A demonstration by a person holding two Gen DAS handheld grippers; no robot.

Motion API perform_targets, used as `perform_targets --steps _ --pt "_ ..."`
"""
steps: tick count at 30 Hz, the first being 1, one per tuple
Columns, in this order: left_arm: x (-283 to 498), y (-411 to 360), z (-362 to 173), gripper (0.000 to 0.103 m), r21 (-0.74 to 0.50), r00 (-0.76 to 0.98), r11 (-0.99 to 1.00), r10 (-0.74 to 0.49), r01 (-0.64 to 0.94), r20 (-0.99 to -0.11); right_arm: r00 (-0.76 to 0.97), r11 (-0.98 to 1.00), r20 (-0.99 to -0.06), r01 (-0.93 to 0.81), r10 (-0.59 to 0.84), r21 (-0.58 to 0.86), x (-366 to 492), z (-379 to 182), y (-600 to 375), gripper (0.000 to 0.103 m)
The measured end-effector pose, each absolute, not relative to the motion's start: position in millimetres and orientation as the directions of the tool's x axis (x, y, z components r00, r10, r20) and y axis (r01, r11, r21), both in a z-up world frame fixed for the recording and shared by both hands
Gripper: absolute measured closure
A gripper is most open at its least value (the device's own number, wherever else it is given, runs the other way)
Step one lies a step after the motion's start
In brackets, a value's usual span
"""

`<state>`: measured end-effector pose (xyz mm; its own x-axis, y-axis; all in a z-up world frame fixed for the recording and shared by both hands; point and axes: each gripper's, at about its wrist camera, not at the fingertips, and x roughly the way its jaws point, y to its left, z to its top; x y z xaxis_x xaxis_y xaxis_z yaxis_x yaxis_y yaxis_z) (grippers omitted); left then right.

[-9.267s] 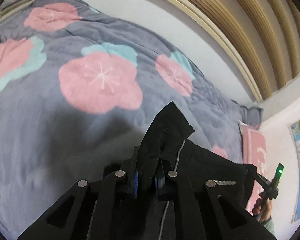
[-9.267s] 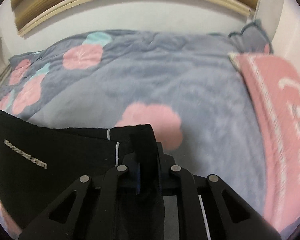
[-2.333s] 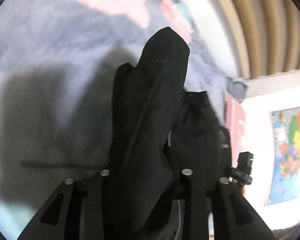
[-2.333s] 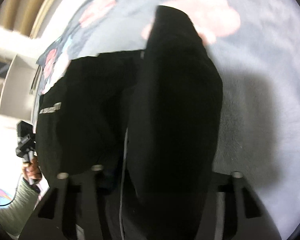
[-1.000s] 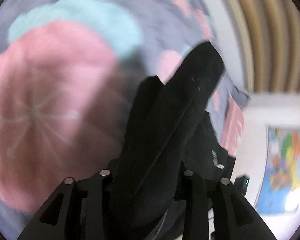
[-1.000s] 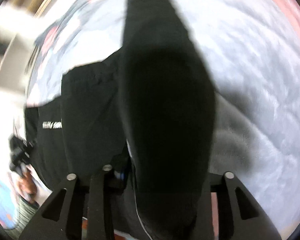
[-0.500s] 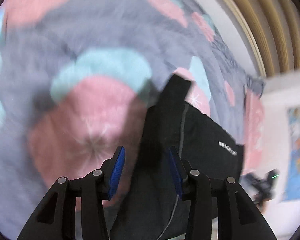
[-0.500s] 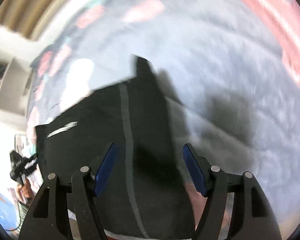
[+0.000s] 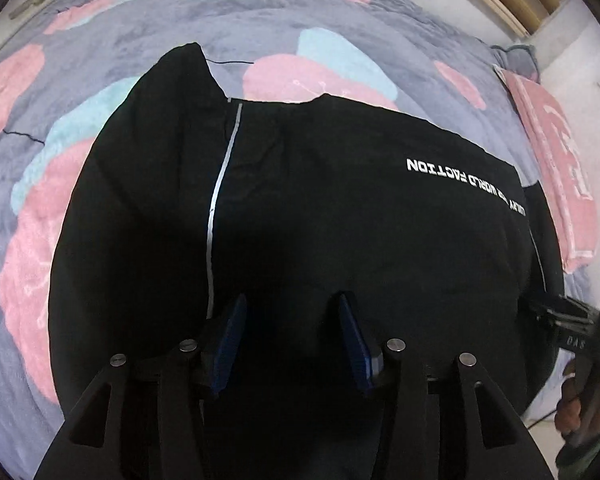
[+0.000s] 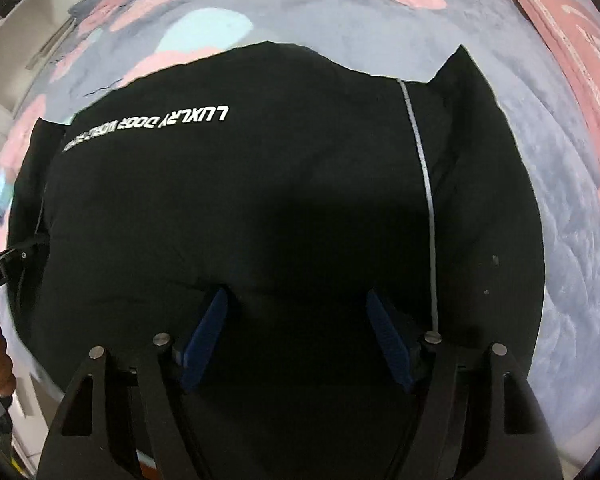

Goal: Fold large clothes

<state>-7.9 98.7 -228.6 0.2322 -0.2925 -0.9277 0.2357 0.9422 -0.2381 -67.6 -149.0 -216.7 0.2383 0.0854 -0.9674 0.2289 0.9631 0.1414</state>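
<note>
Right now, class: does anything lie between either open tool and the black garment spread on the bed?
Nothing visible does. The left tool and the right tool both hover open directly over the black garment, which lies flat on the floral blanket with no other item on top.

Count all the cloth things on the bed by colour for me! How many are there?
Black: 1, the black garment
Grey with flowers: 1, the blanket
Pink: 1, the pink towel
Total: 3
</note>
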Motion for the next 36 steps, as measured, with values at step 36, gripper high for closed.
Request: perform_targets --steps 36 --pt "-51.6 52.1 12.9 0.024 0.013 0.67 0.954 -0.202 0.301 -0.714 0.55 0.958 -0.827 0.282 -0.111 0.059 -97.5 -4.7 -95.8 0.004"
